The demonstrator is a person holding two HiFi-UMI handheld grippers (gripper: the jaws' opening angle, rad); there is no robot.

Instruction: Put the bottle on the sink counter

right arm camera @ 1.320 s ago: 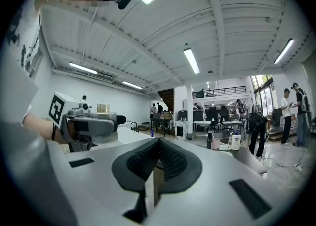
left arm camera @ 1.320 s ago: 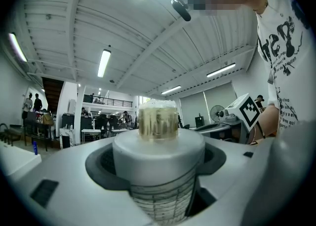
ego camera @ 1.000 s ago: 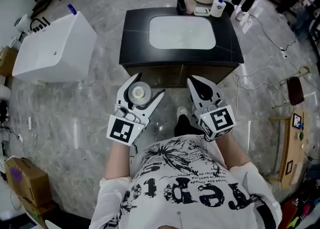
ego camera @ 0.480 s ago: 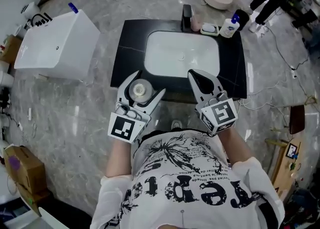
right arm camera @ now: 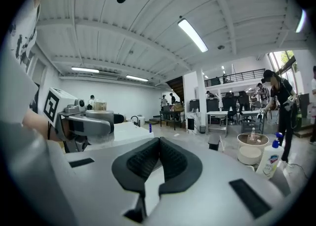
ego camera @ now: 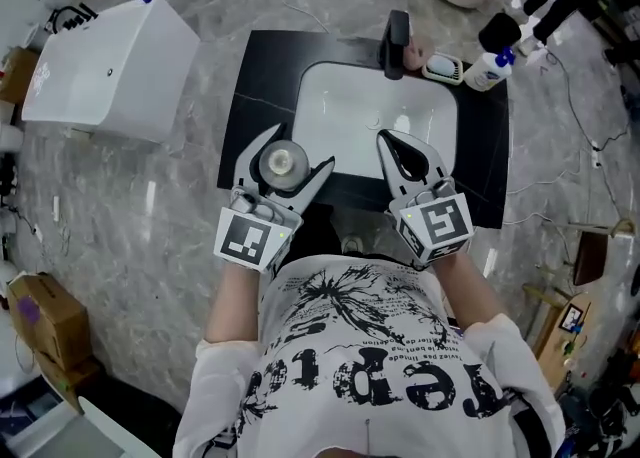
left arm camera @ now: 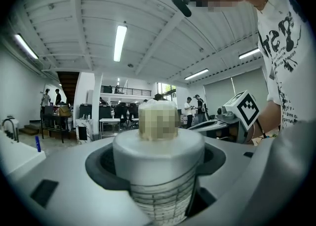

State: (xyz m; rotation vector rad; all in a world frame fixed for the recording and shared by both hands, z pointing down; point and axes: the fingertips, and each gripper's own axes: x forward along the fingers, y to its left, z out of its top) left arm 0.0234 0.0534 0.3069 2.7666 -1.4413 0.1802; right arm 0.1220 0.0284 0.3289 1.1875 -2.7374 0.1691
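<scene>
Head view: my left tool (ego camera: 300, 146) is clamped on the round grey-capped bottle (ego camera: 283, 160), cap upward, above the front edge of the black sink bench (ego camera: 258, 76), toward its front-left corner. My right tool (ego camera: 398, 149) has its jaws pressed together on nothing, over the same front edge by the white basin (ego camera: 370, 111).

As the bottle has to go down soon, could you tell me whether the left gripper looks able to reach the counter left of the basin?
Probably yes. The left gripper, jaws shut on the bottle, hovers at the front edge of the counter, and the strip left of the basin lies bare.
</scene>
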